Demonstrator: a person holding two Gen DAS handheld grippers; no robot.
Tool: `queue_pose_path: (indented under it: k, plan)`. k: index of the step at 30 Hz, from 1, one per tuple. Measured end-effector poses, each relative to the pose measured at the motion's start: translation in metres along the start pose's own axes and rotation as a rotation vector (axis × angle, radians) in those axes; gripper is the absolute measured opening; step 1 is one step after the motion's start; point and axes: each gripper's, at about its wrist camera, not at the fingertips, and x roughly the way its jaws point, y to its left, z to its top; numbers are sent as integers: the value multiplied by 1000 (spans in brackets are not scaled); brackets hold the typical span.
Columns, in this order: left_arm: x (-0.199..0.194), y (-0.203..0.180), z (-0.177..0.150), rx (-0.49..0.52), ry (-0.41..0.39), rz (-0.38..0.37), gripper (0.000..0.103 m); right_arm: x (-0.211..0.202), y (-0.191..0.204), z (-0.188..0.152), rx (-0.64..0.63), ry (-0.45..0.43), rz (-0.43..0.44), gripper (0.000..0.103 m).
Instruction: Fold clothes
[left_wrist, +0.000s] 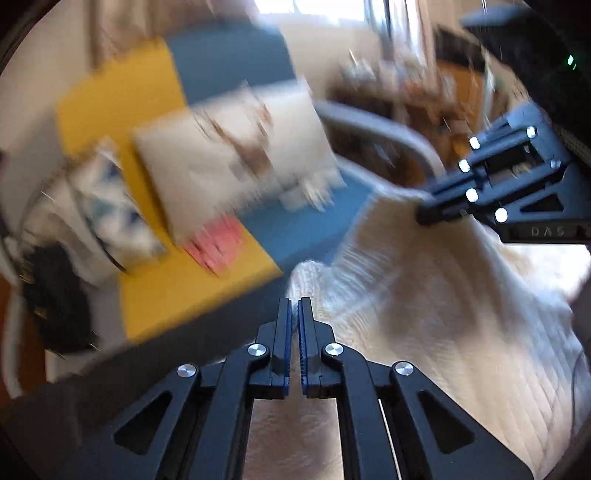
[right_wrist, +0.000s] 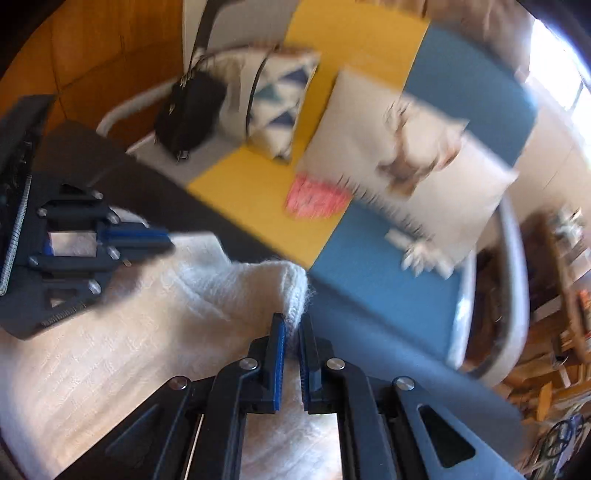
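Two tools, left tool (left_wrist: 294, 308) and right tool (right_wrist: 291, 325), each clamped on one white knit sweater (left_wrist: 424, 314); two cushions behind.

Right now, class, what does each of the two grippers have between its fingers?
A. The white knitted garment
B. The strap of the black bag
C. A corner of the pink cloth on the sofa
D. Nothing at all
A: the left gripper and the right gripper are each shut on an edge of the white knitted garment, while the pink cloth and black bag lie untouched on the sofa.
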Motion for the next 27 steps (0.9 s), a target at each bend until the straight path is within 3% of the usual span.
queue_pose_path:
  k: [3, 4, 5, 7, 8, 10, 12, 14, 16, 18, 21, 24, 25, 26, 27]
  plan:
    - [-11, -8, -1, -10, -141, 245, 0, 17, 4, -5, -19, -1, -83, 5]
    - [-6, -10, -1, -9, -136, 280, 0, 23, 5, -7, -25, -2, -111, 5]
    - [7, -12, -1, -4, -89, 278, 0, 29, 6, -8, -29, 1, -135, 6]
    - [36, -11, -6, -24, 54, 204, 0, 52, 8, -9, 10, 41, -113, 10]
    - [46, -10, -9, -43, 99, 179, 0, 60, 5, -5, 54, 70, -64, 11]
    - [43, -7, -16, -64, 117, 155, 0, 50, -10, -1, 138, 45, -24, 21]
    - [32, 1, -19, -110, 124, 81, 4, 33, -27, -3, 208, 17, 17, 23]
    - [34, 2, -18, -93, 166, 77, 4, 16, -45, -5, 276, -9, 58, 24]
    - [43, 3, -18, -57, 225, 60, 5, 2, -66, -17, 294, 21, 102, 29]
    - [55, 4, -18, -24, 278, 7, 7, -5, -82, -31, 268, 69, 78, 35]
    - [64, 0, -17, 25, 274, -7, 8, 2, -104, -50, 218, 167, 72, 39]
    - [67, -10, -18, 83, 267, 24, 8, 30, -104, -68, 155, 286, -21, 44]
    - [67, -13, -19, 98, 261, 42, 8, 29, -109, -70, 185, 269, -8, 45]
    - [68, -15, -18, 104, 256, 58, 7, 28, -113, -71, 214, 252, 4, 43]
    - [68, -15, -17, 93, 250, 75, 3, 27, -116, -70, 236, 236, -8, 25]
